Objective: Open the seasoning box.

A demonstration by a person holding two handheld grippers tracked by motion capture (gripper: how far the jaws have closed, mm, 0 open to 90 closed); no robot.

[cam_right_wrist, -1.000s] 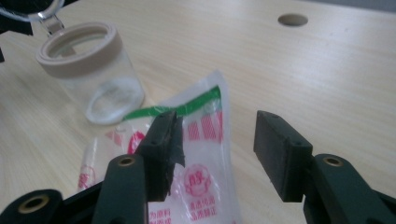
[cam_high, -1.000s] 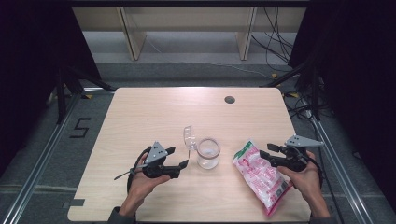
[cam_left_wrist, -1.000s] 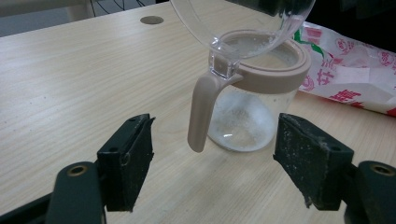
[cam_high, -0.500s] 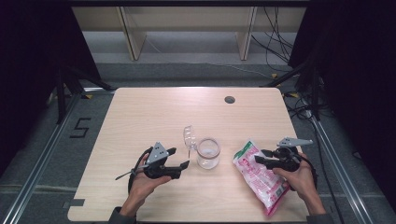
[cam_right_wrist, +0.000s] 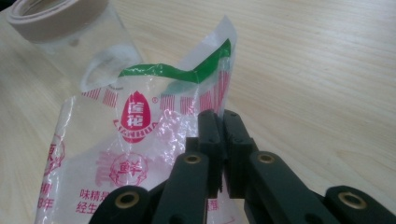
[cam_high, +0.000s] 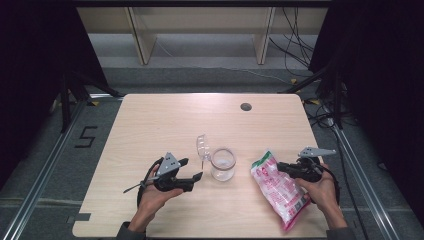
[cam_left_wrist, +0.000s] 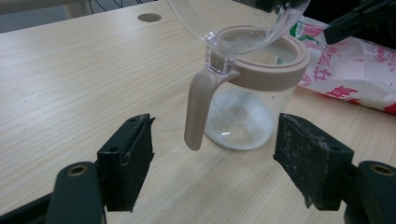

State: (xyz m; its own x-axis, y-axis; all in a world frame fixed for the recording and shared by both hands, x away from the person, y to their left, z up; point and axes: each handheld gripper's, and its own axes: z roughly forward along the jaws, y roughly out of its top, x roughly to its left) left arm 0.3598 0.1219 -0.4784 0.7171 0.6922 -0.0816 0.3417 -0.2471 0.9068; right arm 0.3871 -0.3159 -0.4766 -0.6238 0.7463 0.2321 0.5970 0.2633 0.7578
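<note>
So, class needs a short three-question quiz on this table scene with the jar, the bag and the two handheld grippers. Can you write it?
1. True or false: the clear glass jar with a beige rim has its hinged clear lid flipped open.
2. Which gripper pinches the pink-printed clear plastic bag? A) left gripper B) right gripper
3. Fill in: the left gripper's jaws stand ____.

Key: 1 true; 2 B; 3 open, either side of the jar, not touching it.

We hold our left gripper (cam_high: 191, 169) level, its jaws spread wide. Our right gripper (cam_high: 278, 167) has just closed, jaws pressed together.
</note>
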